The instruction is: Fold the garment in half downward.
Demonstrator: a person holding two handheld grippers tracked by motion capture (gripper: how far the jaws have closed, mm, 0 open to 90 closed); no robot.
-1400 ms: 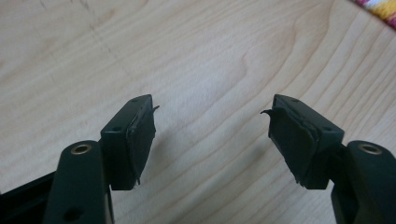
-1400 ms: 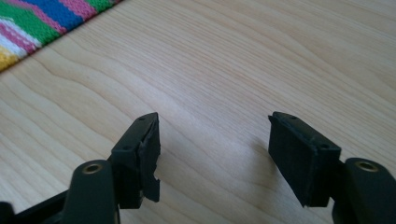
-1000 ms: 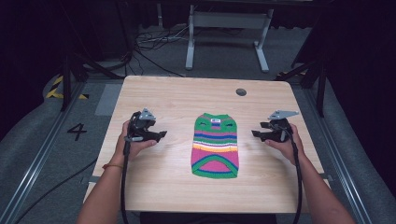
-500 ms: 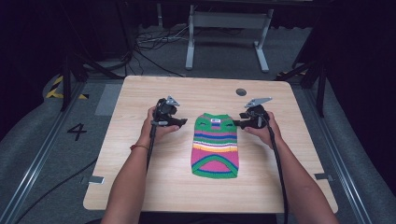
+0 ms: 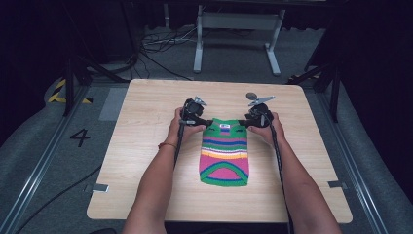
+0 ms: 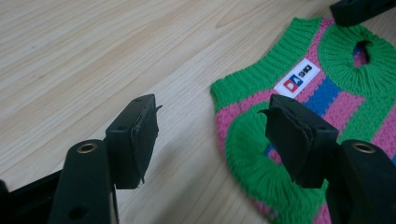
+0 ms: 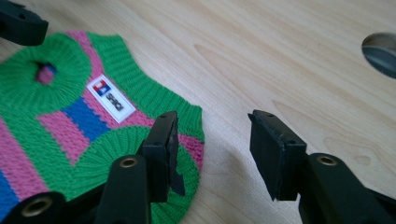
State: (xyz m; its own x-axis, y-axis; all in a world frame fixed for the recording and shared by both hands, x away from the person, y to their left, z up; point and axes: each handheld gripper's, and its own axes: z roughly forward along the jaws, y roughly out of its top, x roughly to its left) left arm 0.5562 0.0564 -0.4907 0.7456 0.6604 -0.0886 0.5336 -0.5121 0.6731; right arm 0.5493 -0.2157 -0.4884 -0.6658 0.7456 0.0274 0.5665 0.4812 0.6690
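A small knitted sweater (image 5: pixel 224 155) in green, pink, blue and orange stripes lies flat on the wooden table (image 5: pixel 146 146), about midway between the left and right edges and a little nearer the front edge than the far one, its neck end pointing toward the far edge. It looks light and limp, a soft ribbed knit that would sag and fold as soon as one part is lifted; it is not fragile, and the yarn should give the pads good friction. A white label (image 6: pixel 297 78) sits just below the neck opening.

The left gripper (image 5: pixel 194 119) stands at the sweater's left shoulder corner with its jaws apart, one over bare wood and the other over the green armhole ribbing, nothing pinched yet. The right gripper (image 5: pixel 255 118) mirrors it at the right shoulder corner; its jaws have just been closing yet remain apart, one above the knit and one above the table, with the shoulder edge between them but not pressed.

The two ribbed shoulder corners seem the best holds, since gripping both lets the cloth hang evenly
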